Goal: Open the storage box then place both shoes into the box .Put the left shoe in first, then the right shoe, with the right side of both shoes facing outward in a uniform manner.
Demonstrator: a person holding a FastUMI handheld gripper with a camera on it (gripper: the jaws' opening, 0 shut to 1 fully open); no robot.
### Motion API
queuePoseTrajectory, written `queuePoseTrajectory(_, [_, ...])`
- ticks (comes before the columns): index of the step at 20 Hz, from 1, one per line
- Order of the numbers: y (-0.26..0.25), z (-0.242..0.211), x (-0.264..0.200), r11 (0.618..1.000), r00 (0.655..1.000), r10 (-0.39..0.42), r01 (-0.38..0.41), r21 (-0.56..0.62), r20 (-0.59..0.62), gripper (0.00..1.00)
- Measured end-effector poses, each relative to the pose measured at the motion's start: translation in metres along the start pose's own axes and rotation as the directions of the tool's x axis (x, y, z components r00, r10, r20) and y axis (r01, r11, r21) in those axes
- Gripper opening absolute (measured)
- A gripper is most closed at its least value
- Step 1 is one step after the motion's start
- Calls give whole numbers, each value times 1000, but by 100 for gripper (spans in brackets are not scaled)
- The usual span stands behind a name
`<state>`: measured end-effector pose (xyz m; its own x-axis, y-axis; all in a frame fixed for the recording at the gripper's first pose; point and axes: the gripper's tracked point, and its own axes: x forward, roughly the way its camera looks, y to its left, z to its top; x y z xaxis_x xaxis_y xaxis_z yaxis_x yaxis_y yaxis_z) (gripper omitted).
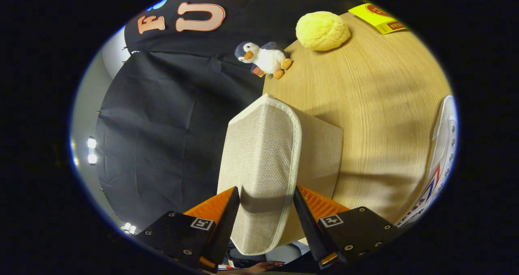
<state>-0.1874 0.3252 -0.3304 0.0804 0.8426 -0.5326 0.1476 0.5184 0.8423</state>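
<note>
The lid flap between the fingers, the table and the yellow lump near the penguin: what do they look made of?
Lid flap: woven fabric, matte, visible weave, pale stitched binding; the gripper looks shut on it. Table: wood or wood-look laminate, smooth, fine grain lines. Yellow lump: probably soft plush or foam, fuzzy dimpled surface.

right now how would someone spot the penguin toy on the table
Start at the round wooden table, far beyond the tongs. At its edge by the black cloth lies a small plush penguin, beside a plain yellow plush lump. Only the penguin has an orange beak and feet.
</note>
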Motion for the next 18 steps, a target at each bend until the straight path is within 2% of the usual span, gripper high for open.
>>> queuePoseTrajectory(2, [0,-4,1,997,999,33,-33,68,-3,82])
queuePoseTrajectory(6, [8,-6,0,995,998,66,-66,76,-4,82])
queuePoseTrajectory(11, [43,5,-27,988,991,133,-135,79,20,59])
queuePoseTrajectory(14, [84,13,-47,989,988,145,-143,-44,50,50])
queuePoseTrajectory(17, [126,26,-53,974,982,164,-147,-173,89,30])
queuePoseTrajectory(18, [139,26,-55,966,980,176,-154,-207,89,27])
